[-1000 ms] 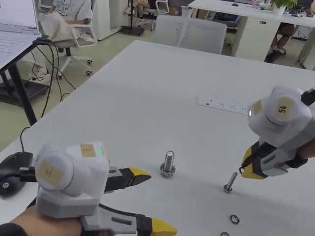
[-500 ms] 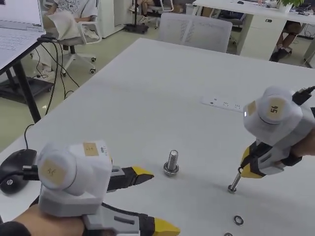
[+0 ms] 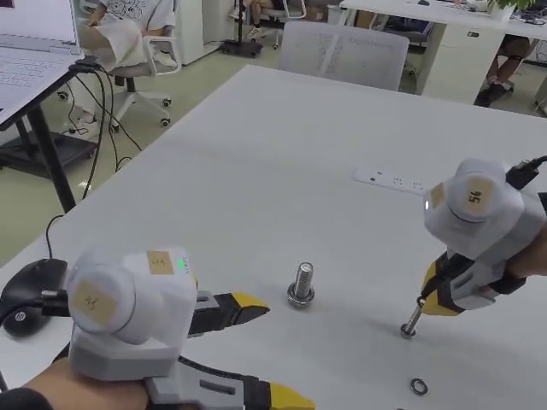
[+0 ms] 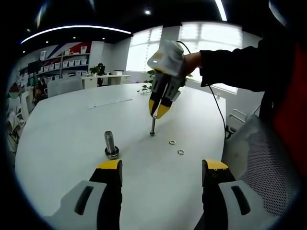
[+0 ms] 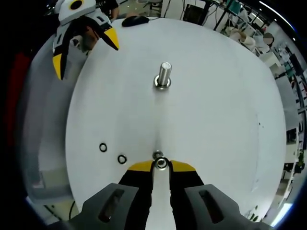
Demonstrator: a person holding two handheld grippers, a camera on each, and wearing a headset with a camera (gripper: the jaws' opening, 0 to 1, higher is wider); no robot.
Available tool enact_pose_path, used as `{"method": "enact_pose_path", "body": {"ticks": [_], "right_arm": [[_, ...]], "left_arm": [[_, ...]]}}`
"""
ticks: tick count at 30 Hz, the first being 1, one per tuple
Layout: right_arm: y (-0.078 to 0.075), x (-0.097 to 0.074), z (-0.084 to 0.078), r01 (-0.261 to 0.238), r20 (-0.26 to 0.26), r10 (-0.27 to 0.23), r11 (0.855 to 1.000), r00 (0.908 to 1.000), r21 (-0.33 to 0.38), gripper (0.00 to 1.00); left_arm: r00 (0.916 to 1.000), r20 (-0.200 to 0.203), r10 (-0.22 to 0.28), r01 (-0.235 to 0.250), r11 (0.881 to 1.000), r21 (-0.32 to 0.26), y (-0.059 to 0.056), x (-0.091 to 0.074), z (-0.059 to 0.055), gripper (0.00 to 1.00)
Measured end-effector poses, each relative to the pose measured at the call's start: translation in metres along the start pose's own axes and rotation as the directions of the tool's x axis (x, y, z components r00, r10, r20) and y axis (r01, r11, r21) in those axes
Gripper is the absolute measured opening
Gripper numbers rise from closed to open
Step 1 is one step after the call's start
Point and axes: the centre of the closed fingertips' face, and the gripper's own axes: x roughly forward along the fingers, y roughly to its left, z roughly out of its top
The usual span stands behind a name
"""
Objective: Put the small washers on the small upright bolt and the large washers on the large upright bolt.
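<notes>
The large bolt [image 3: 301, 284] [image 4: 111, 145] [image 5: 163, 76] stands upright mid-table with a washer at its base. To its right stands the small bolt [image 3: 410, 323] [image 4: 152, 127], slightly tilted. My right gripper [image 3: 430, 296] [image 5: 160, 165] [image 4: 158, 110] is at the small bolt's top, shut on a small washer [image 5: 160, 164] pinched between its yellow tips. Two loose washers [image 5: 103, 147] [image 5: 122, 159] [image 4: 171, 142] lie on the table close to the small bolt; one washer [image 3: 418, 387] is in the head view. My left gripper [image 3: 272, 352] [image 4: 163, 165] [image 5: 85, 52] hovers open and holds nothing, left of the large bolt.
A white power strip [image 3: 389, 181] lies further back on the white table [image 3: 256, 171]. A black mouse [image 3: 26, 295] sits at the table's left edge. A grey chair [image 3: 342, 55] stands behind the far edge.
My right gripper has come down and slightly left until its tips meet the top of the small bolt. The left gripper stays where it was; the head camera has shifted a little.
</notes>
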Motion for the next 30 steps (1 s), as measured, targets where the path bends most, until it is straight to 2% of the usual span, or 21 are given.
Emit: {"method": "enact_pose_path", "body": {"ticks": [14,30], "right_arm": [[0.001,0.009,-0.001,-0.012,-0.006,0.012,1.000,0.9999,0.003,0.13],[0.004,0.031,-0.006,-0.039,-0.001,0.039,0.999,0.9992,0.027,0.13]], "left_arm": [[1.0000,-0.001,0.003,-0.003,1.000,-0.004,0.001,-0.001,-0.001,0.67],[0.9999,-0.005,0.011,-0.011,1.000,-0.006,0.003,-0.002,-0.003,0.67]]}}
